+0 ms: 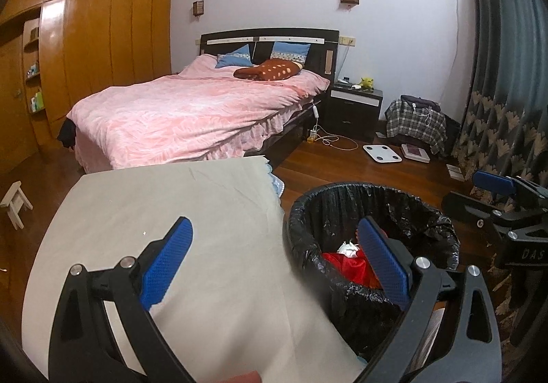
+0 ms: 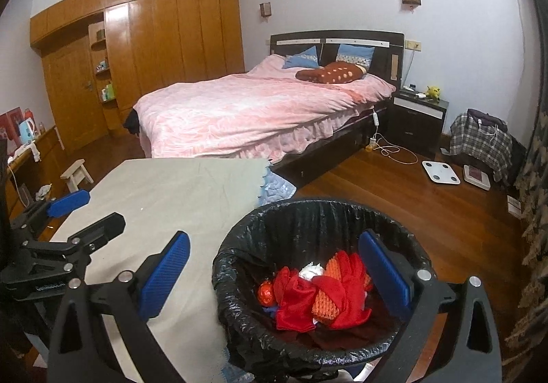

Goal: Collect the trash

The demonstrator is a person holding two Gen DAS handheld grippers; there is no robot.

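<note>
A round bin lined with a black bag (image 2: 236, 246) stands right of a cloth-covered table (image 2: 164, 191). Inside lie red fabric (image 2: 298, 294), an orange knitted piece (image 2: 325, 306), a white crumpled wad (image 2: 310, 271) and a shiny red-orange ball (image 2: 265, 292). My right gripper (image 2: 274, 271) is open and empty, above the bin's left rim. My left gripper (image 1: 275, 259) is open and empty, straddling the table edge and the bin (image 1: 308, 212). The right gripper also shows at the right edge of the left wrist view (image 1: 493, 188). The left gripper also shows in the right wrist view (image 2: 85, 208).
A bed with a pink cover (image 2: 246, 112) stands behind the table. A dark nightstand (image 2: 418, 119), a white scale (image 2: 440, 172) and a plaid bag (image 2: 479, 140) are at the far right. A small stool (image 2: 77, 174) and wardrobe (image 2: 154, 47) are at the left. Curtains (image 1: 507, 109) hang right.
</note>
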